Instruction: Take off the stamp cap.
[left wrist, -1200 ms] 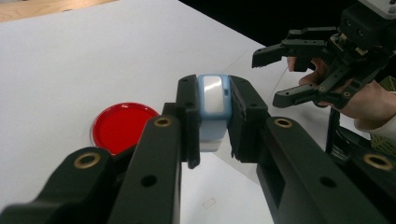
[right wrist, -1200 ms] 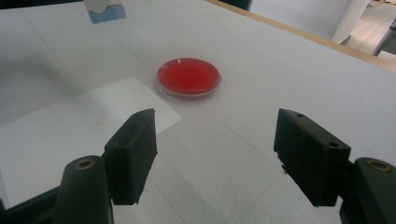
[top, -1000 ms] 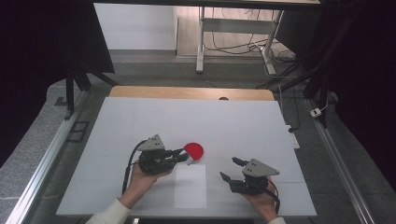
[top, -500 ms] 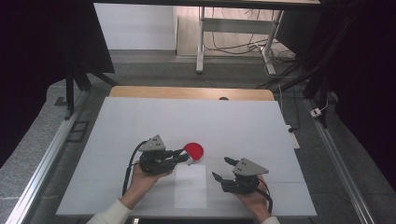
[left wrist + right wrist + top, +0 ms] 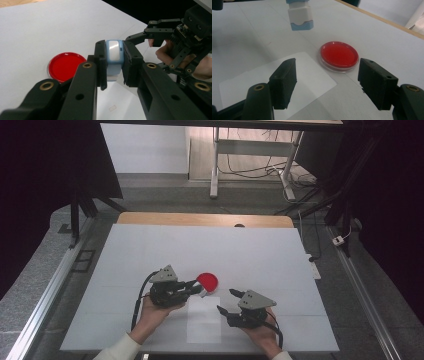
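One step done by the look of it: pale blue device (image 5: 114,53) clamped in left gripper (image 5: 113,65), held above the table (image 5: 250,250), red dish (image 5: 207,281) at its 12 o'clock. Right gripper (image 5: 325,82) spread wide, empty, handover seemingly pending.

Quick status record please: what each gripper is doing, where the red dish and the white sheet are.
left gripper: shut on blue-and-white device, held above the table
right gripper: open, holding nothing, facing red dish
red dish: flat on white table, beside the sheet's far edge
white sheet: flat between the hands
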`<move>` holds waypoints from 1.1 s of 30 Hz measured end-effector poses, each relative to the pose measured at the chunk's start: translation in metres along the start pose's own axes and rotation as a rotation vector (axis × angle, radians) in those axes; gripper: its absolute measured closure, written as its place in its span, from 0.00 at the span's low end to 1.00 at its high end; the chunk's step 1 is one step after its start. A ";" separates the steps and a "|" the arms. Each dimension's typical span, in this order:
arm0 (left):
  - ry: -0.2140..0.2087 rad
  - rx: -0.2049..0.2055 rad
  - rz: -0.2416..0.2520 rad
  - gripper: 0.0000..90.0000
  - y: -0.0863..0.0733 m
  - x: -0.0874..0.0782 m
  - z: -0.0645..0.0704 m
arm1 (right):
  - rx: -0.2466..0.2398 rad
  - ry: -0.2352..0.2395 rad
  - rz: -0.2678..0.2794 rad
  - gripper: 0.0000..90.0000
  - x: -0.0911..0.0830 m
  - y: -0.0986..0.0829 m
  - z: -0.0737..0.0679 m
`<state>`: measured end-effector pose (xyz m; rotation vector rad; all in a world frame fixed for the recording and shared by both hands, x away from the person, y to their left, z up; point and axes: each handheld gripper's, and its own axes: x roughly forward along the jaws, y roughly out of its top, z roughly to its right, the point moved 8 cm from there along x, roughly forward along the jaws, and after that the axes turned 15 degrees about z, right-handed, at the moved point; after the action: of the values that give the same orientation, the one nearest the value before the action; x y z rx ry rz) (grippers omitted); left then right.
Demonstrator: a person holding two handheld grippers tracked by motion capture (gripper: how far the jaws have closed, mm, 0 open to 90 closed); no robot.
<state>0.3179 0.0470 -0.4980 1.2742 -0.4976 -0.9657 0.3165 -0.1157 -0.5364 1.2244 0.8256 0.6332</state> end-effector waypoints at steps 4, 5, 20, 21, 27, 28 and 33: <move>0.001 -0.001 0.002 0.83 0.000 0.000 0.000 | -0.005 0.011 -0.002 0.36 0.003 0.001 -0.004; 0.002 -0.001 0.003 0.83 0.000 0.000 0.000 | -0.008 0.010 -0.002 0.36 0.004 0.001 -0.004; 0.005 0.000 -0.005 0.83 -0.003 0.002 0.000 | -0.023 0.009 -0.010 0.39 0.013 0.002 -0.012; 0.006 0.001 -0.003 0.83 -0.003 0.002 0.001 | -0.025 0.005 -0.015 0.39 0.013 0.002 -0.012; 0.003 0.000 -0.003 0.83 -0.003 0.003 0.001 | -0.029 0.009 -0.009 0.40 0.016 0.006 -0.016; 0.003 0.000 -0.004 0.83 -0.003 0.003 0.001 | -0.031 0.011 -0.010 0.40 0.017 0.006 -0.017; 0.002 -0.003 -0.001 0.83 -0.003 0.003 0.002 | -0.029 0.016 -0.012 0.40 0.020 0.006 -0.019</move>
<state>0.3171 0.0438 -0.5008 1.2724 -0.4941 -0.9658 0.3118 -0.0878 -0.5371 1.1888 0.8341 0.6444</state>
